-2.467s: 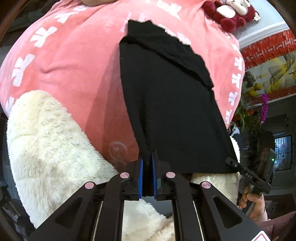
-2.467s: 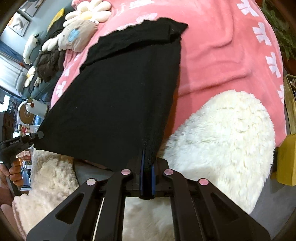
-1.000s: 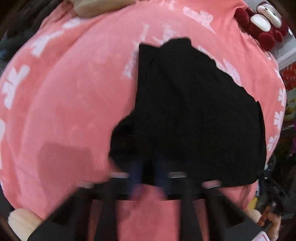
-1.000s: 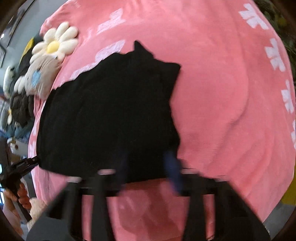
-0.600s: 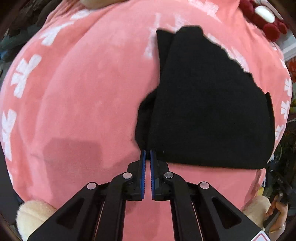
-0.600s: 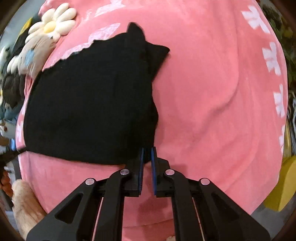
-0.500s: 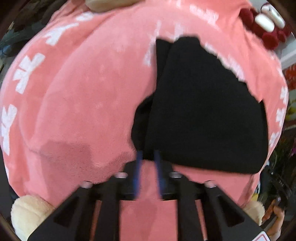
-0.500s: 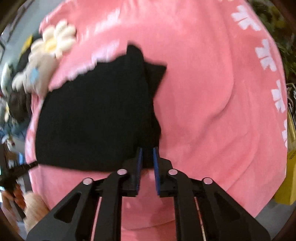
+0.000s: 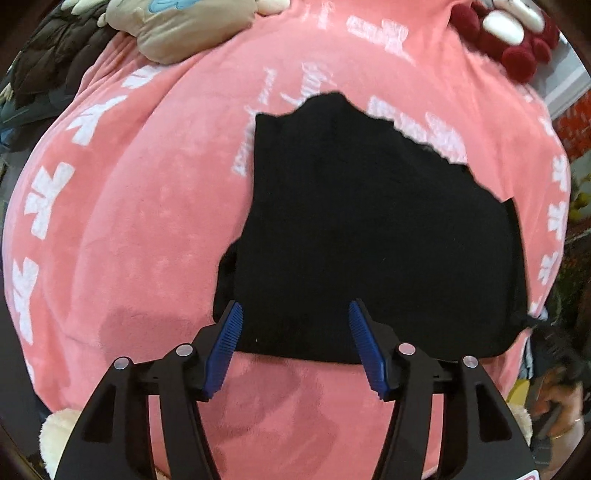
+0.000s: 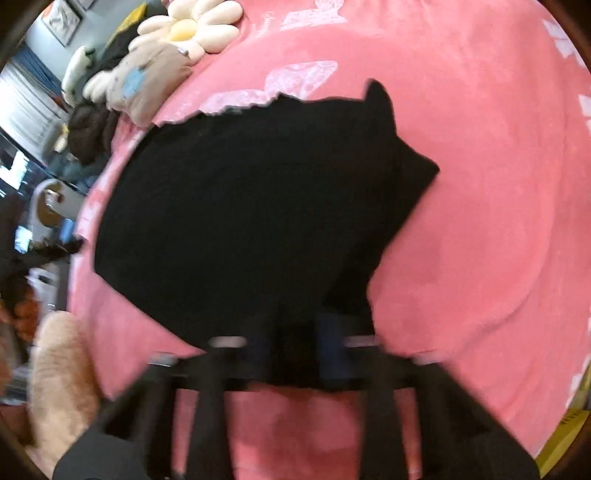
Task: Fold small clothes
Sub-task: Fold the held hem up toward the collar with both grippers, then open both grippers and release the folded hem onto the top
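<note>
A black garment (image 9: pixel 369 236) lies folded over on a pink blanket (image 9: pixel 129 229). It also shows in the right wrist view (image 10: pixel 251 206). My left gripper (image 9: pixel 295 332) is open, its blue pads over the garment's near edge, holding nothing. My right gripper (image 10: pixel 295 350) is blurred by motion at the garment's near right corner; its jaws look parted, and I cannot tell if cloth is between them.
Plush toys lie at the blanket's far edge: a tan one (image 9: pixel 177 29), a red one (image 9: pixel 506 33), a daisy cushion (image 10: pixel 192 26). A cream fluffy cushion (image 10: pixel 62 376) sits at the near left. The other hand (image 9: pixel 557 406) shows at lower right.
Both grippers carried the garment's near edge forward over itself and laid it down. The left gripper has opened wide and let go. The right gripper's jaws have spread and it is moving.
</note>
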A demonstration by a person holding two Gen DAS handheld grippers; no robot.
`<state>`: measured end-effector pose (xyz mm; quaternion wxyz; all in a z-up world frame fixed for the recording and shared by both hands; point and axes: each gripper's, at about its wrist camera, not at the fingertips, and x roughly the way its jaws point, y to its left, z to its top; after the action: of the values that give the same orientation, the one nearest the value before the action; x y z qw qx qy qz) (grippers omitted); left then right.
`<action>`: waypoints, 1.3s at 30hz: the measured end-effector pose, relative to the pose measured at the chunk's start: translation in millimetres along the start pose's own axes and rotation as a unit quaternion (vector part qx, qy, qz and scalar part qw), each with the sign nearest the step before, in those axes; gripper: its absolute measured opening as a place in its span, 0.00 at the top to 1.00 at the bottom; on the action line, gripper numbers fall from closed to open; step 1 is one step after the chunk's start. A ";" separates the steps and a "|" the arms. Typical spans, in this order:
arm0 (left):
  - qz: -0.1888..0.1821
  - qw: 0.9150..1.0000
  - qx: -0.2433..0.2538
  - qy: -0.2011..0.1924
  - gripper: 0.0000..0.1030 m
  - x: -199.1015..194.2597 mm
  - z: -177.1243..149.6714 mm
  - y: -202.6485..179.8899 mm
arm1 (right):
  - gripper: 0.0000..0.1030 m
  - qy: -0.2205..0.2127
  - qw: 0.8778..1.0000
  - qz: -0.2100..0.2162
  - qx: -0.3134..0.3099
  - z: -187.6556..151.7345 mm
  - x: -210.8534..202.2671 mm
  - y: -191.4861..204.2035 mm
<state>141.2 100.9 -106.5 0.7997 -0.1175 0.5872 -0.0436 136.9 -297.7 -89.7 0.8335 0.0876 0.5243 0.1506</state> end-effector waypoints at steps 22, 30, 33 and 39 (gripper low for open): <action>0.076 0.996 0.032 0.020 0.38 28.6 -11.9 -9.9 | 0.82 0.031 0.988 -0.130 0.073 -43.1 13.1 7.7; 0.075 0.996 0.044 0.010 0.38 20.5 -12.1 -17.4 | 0.43 0.033 0.977 -0.105 0.184 -56.8 22.8 -6.8; 0.075 0.996 0.043 0.010 0.38 19.2 -12.3 -18.2 | 0.44 0.042 0.975 -0.092 0.198 -54.6 36.3 -10.0; 0.072 0.996 0.043 0.013 0.37 19.4 -15.1 -18.2 | 0.49 0.043 0.976 -0.088 0.193 -52.5 41.9 -5.0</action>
<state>134.0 77.2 -124.5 0.7973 -0.0398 0.6022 -0.0128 107.4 -288.7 -149.6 0.7875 0.1935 0.5846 -0.0240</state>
